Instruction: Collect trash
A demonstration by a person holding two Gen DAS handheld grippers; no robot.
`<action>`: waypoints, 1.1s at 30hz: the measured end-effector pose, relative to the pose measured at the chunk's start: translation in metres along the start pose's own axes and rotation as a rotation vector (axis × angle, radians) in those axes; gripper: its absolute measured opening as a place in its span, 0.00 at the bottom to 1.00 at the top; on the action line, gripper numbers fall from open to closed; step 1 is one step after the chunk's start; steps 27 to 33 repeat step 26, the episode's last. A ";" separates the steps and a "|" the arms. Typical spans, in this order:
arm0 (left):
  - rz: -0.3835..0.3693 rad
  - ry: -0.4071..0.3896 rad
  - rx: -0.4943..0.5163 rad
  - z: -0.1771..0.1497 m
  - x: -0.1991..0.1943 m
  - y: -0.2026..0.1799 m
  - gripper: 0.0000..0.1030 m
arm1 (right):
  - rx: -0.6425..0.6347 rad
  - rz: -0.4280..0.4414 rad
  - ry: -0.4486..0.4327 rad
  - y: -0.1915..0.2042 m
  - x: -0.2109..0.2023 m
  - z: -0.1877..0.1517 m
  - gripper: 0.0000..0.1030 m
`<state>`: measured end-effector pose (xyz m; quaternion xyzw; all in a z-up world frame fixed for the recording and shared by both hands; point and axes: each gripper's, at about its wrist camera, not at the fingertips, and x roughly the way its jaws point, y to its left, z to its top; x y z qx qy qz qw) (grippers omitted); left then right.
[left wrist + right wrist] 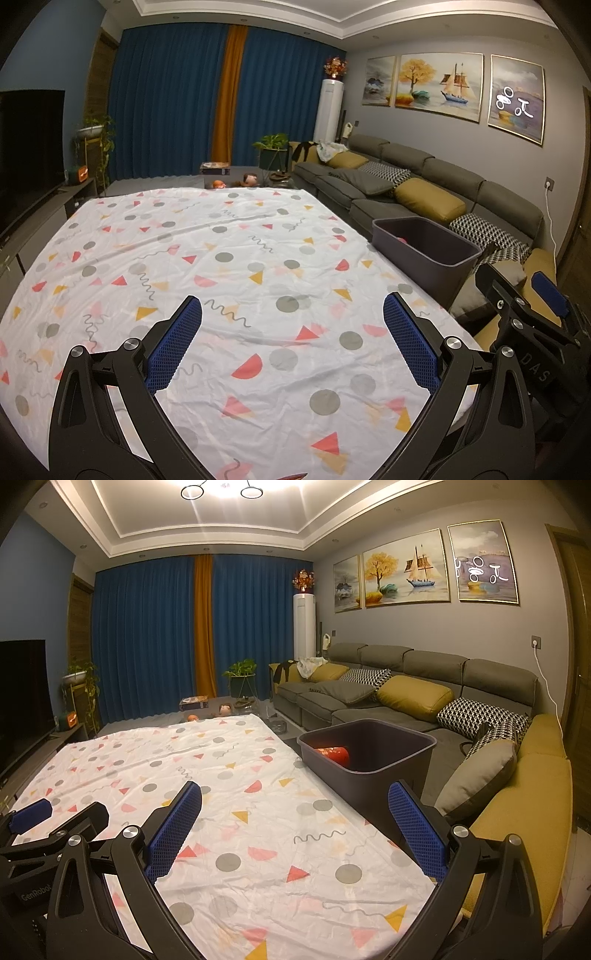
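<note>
Trash, a red wrapper (334, 755), is lying inside the bin (399, 771) at the table's (221, 258) far right; both tongs, left (291, 343) and right (295, 827), are hovering wide and empty, best scanning the cloth for leftovers.

White tabletop cloth (240, 812) carries grey dots, red and yellow triangles, grey squiggles. At two o'clock, a dark grey bin (369, 771) holds red-orange trash (334, 755). Each tool has blue pads (173, 827).

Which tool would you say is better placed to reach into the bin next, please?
Probably the right tool: the dark bin with a red item sits just ahead of it, while the left tool faces the patterned cloth. Both are open, empty.
</note>
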<state>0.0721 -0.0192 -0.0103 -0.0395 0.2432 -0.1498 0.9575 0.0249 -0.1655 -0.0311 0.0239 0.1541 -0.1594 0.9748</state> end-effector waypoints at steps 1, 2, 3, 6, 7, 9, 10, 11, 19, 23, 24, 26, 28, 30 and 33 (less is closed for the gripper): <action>0.000 0.002 0.001 0.000 0.000 0.000 0.94 | 0.000 0.000 0.000 0.000 0.000 0.000 0.95; -0.001 0.003 0.002 0.000 0.002 0.002 0.91 | 0.001 0.000 0.001 -0.001 0.000 0.000 0.95; -0.001 0.003 0.005 0.000 0.002 0.002 0.89 | 0.002 0.000 0.003 -0.001 0.000 -0.001 0.95; 0.000 0.003 0.010 0.000 0.000 0.002 0.88 | 0.004 -0.001 0.004 -0.003 0.000 -0.001 0.95; -0.002 0.005 0.010 0.000 0.001 0.002 0.88 | 0.004 0.000 0.003 -0.003 0.000 -0.001 0.95; 0.000 0.006 0.009 0.000 0.001 0.002 0.88 | 0.004 0.000 0.003 -0.003 0.000 -0.001 0.95; 0.003 0.006 0.010 0.000 0.001 0.003 0.88 | 0.004 0.000 0.003 -0.003 0.000 -0.001 0.95; 0.005 0.005 0.010 0.000 0.001 0.003 0.88 | 0.004 0.000 0.004 -0.003 0.000 -0.001 0.95; 0.026 0.003 0.017 -0.001 0.001 0.005 0.93 | 0.011 0.003 0.005 -0.006 0.000 -0.002 0.95; 0.042 0.000 0.020 0.000 0.000 0.006 0.94 | 0.017 0.003 0.004 -0.008 0.000 -0.002 0.95; 0.046 -0.001 0.022 0.000 0.000 0.006 0.94 | 0.018 0.003 0.004 -0.009 0.000 -0.003 0.95; 0.047 -0.001 0.017 0.001 0.000 0.007 0.94 | 0.018 0.000 0.004 -0.009 0.000 -0.003 0.95; 0.047 -0.001 0.017 0.001 0.000 0.007 0.94 | 0.018 0.000 0.004 -0.009 0.000 -0.003 0.95; 0.047 -0.001 0.017 0.001 0.000 0.007 0.94 | 0.018 0.000 0.004 -0.009 0.000 -0.003 0.95; 0.047 -0.001 0.017 0.001 0.000 0.007 0.94 | 0.018 0.000 0.004 -0.009 0.000 -0.003 0.95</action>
